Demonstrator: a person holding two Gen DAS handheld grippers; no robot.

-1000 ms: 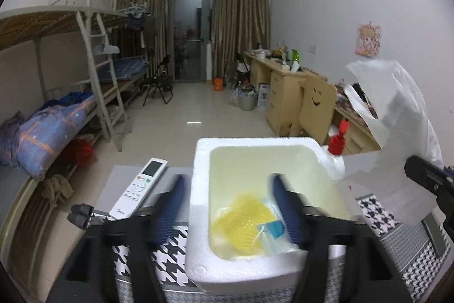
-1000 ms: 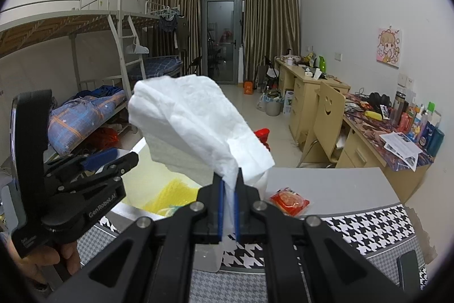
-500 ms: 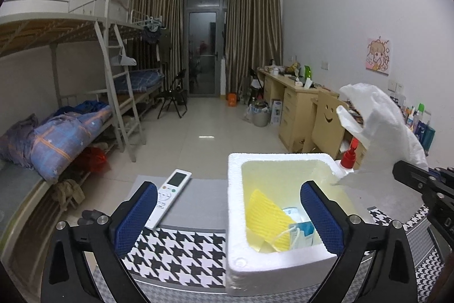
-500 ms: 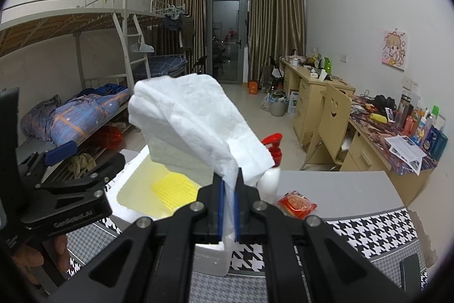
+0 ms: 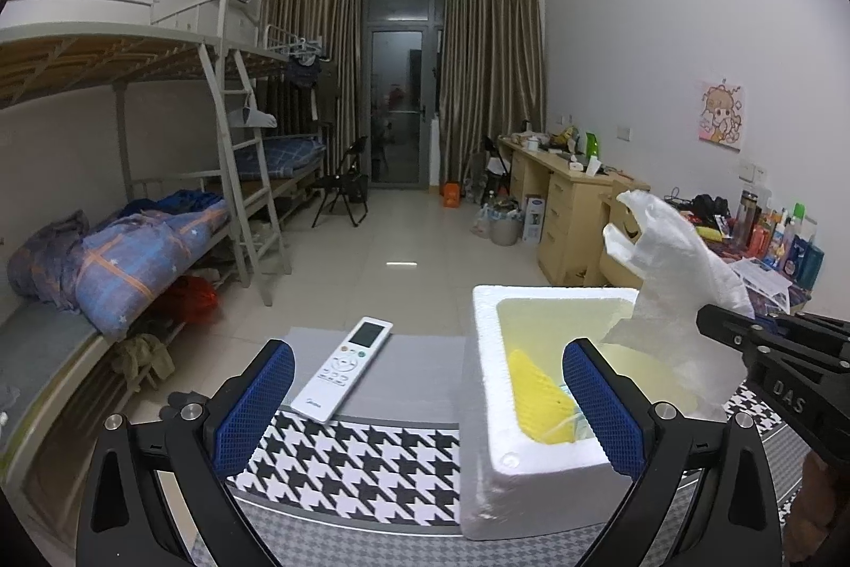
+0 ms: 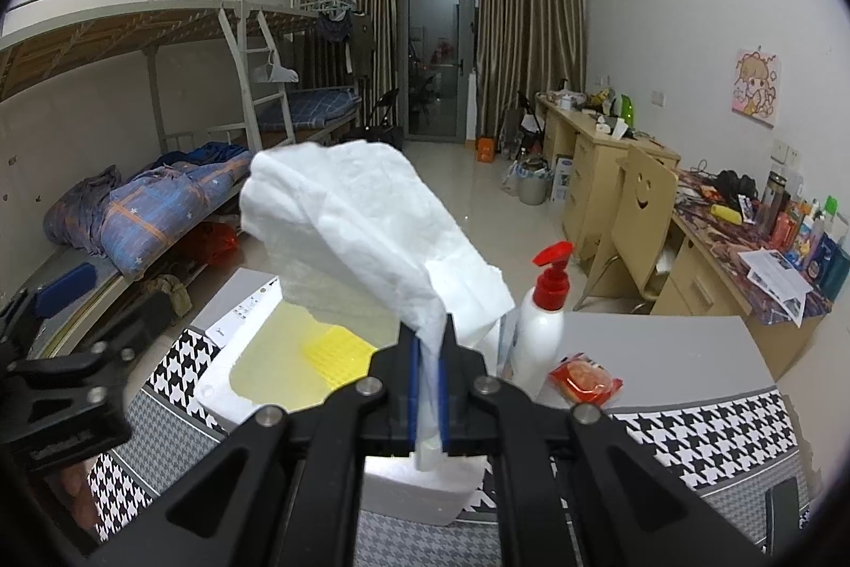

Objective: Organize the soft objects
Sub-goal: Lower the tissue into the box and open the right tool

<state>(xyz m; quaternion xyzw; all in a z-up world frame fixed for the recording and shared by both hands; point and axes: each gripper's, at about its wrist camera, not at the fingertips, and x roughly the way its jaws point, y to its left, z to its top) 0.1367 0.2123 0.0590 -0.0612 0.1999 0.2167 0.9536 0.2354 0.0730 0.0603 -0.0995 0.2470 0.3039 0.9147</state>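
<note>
The right gripper (image 6: 428, 357) clenches the lower end of a white tissue (image 6: 366, 227), whose long axis rises from the jaws and leans up-left, over the foam box (image 6: 234, 386). The left gripper (image 5: 427, 399), its jaws having just spread wide, holds nothing; the box's near-left corner sits between them.

**Foam, cloth and plastic**

The box (image 5: 491, 407) is grainy matt white foam. Left of it lies a smooth plastic remote (image 5: 348, 367) on the bench's (image 5: 350, 460) woven houndstooth cloth. The tissue (image 6: 361, 216) above the box looks soft, crinkled and paper-like.
</note>
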